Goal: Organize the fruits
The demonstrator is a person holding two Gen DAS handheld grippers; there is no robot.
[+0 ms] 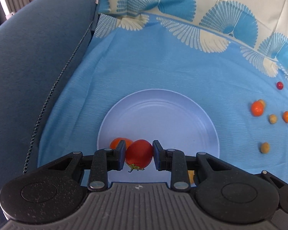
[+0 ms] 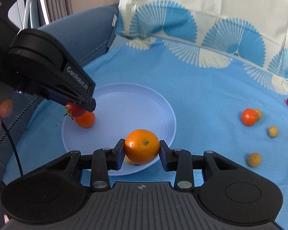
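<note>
Left fingers (image 1: pixel 138 155) clamp tomato (image 1: pixel 138 154), right fingers (image 2: pixel 142 149) clamp orange (image 2: pixel 142 146) — over plate (image 2: pixel 163 103) rim, centre bare.

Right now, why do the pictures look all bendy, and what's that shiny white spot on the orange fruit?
Both wrist views use fisheye lenses, so the blue patterned tablecloth curves near the edges. In the right wrist view, the spot on the round orange citrus fruit is glare from light. In the left wrist view, the red tomato looks duller, with softer shading.

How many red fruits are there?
2: a tomato clamped in the left gripper above the plate, and a small red fruit lying on the cloth at far right. More may be hidden.
</note>
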